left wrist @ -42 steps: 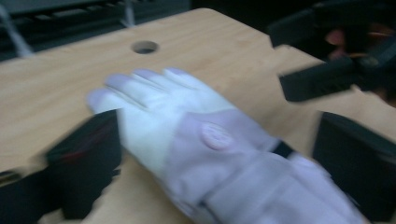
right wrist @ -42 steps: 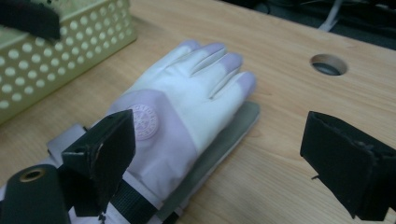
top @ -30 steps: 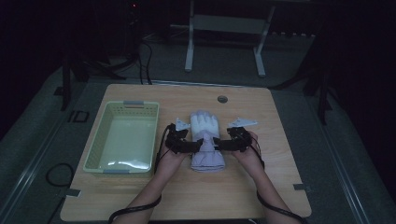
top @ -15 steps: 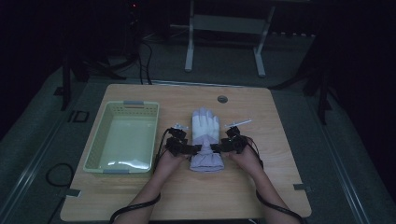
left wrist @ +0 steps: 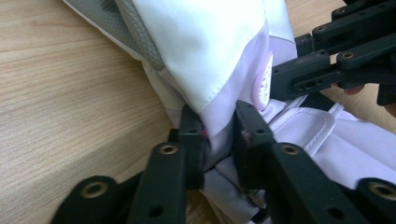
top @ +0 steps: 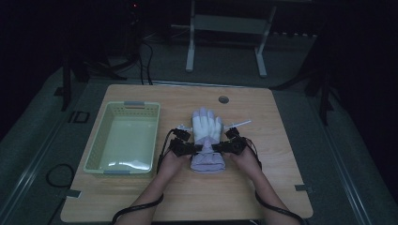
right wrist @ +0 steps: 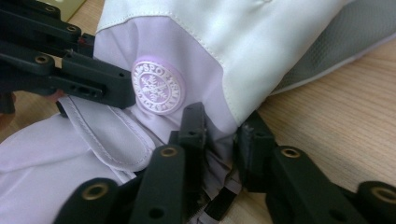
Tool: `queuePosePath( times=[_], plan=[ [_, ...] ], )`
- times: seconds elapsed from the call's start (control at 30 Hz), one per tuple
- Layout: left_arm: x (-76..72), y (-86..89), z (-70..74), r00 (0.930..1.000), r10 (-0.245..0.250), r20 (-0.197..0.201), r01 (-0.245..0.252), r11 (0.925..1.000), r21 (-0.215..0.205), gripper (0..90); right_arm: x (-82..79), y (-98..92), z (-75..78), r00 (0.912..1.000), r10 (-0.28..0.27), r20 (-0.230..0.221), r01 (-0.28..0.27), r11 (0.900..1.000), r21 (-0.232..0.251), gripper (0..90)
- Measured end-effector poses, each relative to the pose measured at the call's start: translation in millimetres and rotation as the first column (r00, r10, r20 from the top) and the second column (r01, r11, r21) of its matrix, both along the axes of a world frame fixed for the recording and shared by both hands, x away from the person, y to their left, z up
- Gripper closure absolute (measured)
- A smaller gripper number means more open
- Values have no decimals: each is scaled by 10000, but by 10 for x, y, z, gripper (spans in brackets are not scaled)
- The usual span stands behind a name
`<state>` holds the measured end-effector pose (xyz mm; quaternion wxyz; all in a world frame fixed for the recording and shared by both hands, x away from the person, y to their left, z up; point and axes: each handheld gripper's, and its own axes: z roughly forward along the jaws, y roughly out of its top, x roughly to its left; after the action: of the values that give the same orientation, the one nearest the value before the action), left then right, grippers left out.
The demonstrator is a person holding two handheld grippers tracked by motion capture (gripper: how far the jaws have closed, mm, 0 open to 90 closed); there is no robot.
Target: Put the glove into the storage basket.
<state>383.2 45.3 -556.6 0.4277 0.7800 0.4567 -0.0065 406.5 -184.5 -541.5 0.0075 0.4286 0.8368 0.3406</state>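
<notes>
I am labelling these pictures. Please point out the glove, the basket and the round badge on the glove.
glove (top: 207, 129): high view, on the white back of the hand.
basket (top: 98, 142): high view, on its left wall.
round badge (right wrist: 157, 87): right gripper view, on the embossed centre.

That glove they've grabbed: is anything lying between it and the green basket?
Nothing visible does. The glove lies right of the basket, with bare table between. The left gripper and right gripper have just closed on its wrist.
</notes>
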Motion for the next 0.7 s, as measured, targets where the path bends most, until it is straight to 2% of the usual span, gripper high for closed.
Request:
queuePosePath(
  times=[0.17, 0.27, 0.4, 0.43, 0.53, 0.6, 0.7],
  plan=[
    [-26, 25, 14, 9999, -98, 104, 100, 9996, -266, 812, -16, -2, 28, 9998, -127, 154, 125, 9998, 135, 775],
    [-32, 47, 33, 9998, -153, -88, 148, 9986, -514, 819, -19, -17, 52, 9997, -169, 181, 163, 9994, 313, 778],
    [-56, 42, 131, 9996, -255, 107, 259, 9991, -337, 821, -47, -6, 126, 9994, -111, 341, 100, 9995, 303, 783],
    [-62, 45, 161, 9996, -233, 139, 238, 9989, -399, 821, -58, -2, 153, 9989, -70, 468, 58, 9997, 243, 783],
    [-79, 55, 267, 9994, -238, 270, 247, 9991, -342, 821, -74, -11, 243, 9977, -85, 676, 59, 9992, 393, 783],
    [-99, 53, 344, 9983, -331, 480, 339, 9993, -167, 822, -96, 5, 312, 9965, -29, 831, 7, 9996, 271, 784],
    [-117, 86, 452, 9975, -403, 580, 415, 9989, -197, 823, -131, 17, 417, 9946, 54, 1034, -85, 9995, 299, 785]
  ],
)
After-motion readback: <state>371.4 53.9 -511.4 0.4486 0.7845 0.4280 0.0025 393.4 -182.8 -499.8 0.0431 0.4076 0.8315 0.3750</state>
